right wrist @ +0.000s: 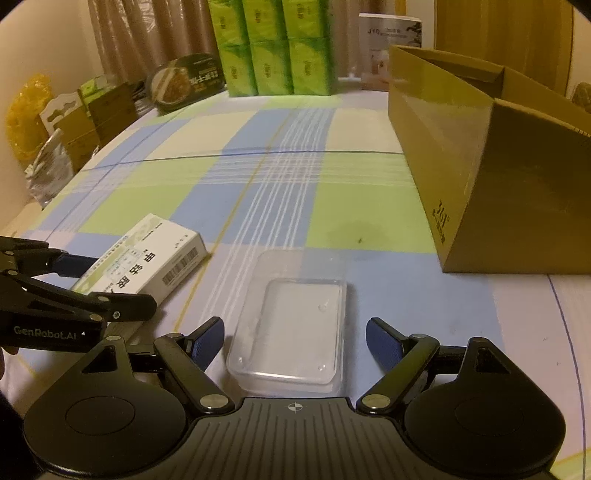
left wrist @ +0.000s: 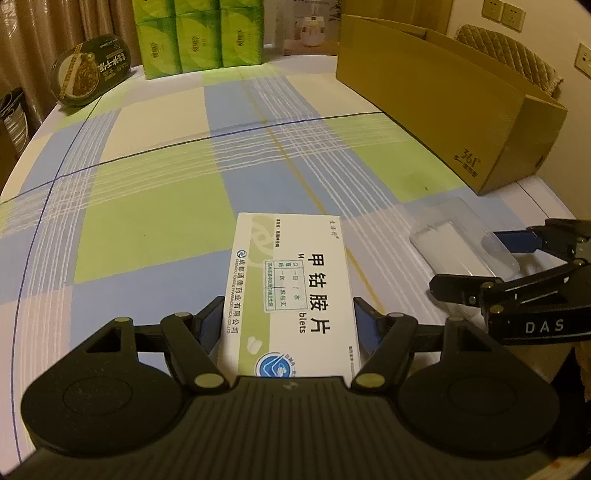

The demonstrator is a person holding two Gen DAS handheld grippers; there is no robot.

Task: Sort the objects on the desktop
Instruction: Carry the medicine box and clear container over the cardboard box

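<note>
On the far left of the table (left wrist: 155, 229), against the curtain, an oval dark food tub (left wrist: 90, 70) leans on its side, and beside it stand the green tissue packs (left wrist: 199, 35); neither looks like part of the sorting yet.

My left claw (left wrist: 290, 326) straddles the white medicine box (left wrist: 291, 291), which lies flat on the checked cloth. The blue pads sit right at the box's long sides, seemingly just touching, so I judge the claw closing on it, not yet clenched, and the box has not left the table. Its face carries large Chinese characters, the tail of an English word ending "blets", and a line reading "PHARMACEUTICAL CO. LTD"; the right wrist view also shows a barcode on its side.

Further right, my right claw (right wrist: 295, 341) is spread wide around the clear plastic tray (right wrist: 291, 332), pads apart from its walls, grasping nothing. The tray rests on the table just beside the medicine box. (That claw's body reads "DAS"; the left one reads "GenRobot.AI".)

At the far right stands the open cardboard box (right wrist: 498, 192), printed "361°". I take it for the destination. I cannot see inside it, so as far as I can tell both items remain to be sorted.
</note>
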